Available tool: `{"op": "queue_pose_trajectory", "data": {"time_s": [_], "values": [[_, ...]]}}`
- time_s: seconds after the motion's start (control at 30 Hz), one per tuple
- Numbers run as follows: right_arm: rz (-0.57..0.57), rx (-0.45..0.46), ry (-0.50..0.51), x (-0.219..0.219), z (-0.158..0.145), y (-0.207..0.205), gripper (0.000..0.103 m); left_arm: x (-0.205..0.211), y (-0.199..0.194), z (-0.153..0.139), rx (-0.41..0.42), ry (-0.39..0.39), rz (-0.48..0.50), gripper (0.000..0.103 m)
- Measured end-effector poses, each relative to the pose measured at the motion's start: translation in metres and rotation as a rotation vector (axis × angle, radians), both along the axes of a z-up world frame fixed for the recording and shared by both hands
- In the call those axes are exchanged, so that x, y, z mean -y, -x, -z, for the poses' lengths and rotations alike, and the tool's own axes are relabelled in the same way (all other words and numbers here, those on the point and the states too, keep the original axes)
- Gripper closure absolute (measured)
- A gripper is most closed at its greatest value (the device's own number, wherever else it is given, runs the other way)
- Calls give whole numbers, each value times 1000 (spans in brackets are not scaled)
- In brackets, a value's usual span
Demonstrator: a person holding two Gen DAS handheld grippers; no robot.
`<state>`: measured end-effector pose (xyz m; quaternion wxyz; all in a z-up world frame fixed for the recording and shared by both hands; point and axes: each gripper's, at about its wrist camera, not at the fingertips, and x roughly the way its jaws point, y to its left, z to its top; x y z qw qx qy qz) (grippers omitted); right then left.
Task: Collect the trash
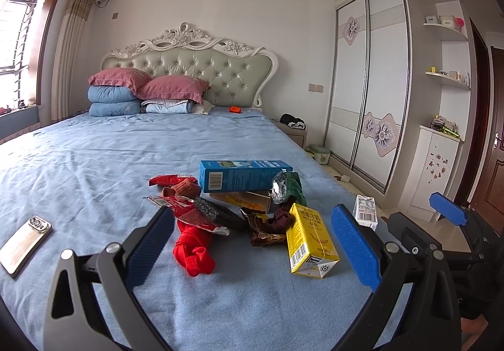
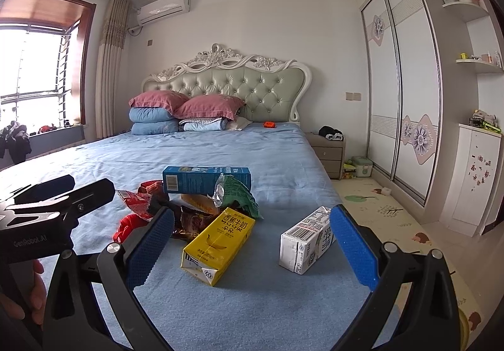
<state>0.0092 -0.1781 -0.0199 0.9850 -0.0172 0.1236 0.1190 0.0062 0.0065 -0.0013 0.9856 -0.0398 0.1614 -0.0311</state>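
A pile of trash lies on the blue bed (image 1: 126, 146). It holds a blue box (image 1: 242, 174), a yellow banana-milk carton (image 1: 310, 244), red wrappers (image 1: 186, 209), a green foil bag (image 1: 291, 189) and a brown wrapper (image 1: 267, 229). A red cloth (image 1: 193, 251) lies at the pile's front. A white carton (image 2: 307, 244) lies apart near the bed's right edge. My left gripper (image 1: 252, 244) hovers open before the pile, the red cloth and yellow carton between its fingers' lines. My right gripper (image 2: 252, 247) is open, with the yellow carton (image 2: 217, 244) and white carton ahead of it.
A phone (image 1: 25, 240) lies on the sheet at the left. Pillows (image 1: 148, 93) are stacked by the headboard, and a small orange item (image 1: 234, 109) lies near them. A nightstand (image 2: 327, 149) and sliding wardrobe (image 2: 403, 83) stand right of the bed, above a play mat (image 2: 384, 215).
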Motion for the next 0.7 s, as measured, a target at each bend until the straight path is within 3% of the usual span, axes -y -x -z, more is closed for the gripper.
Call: {"op": "queue_pose_trajectory", "data": {"time_s": [0.7], "values": [[33, -37, 4, 14, 6, -8, 8, 6, -16, 12, -53, 5, 11, 4]]}}
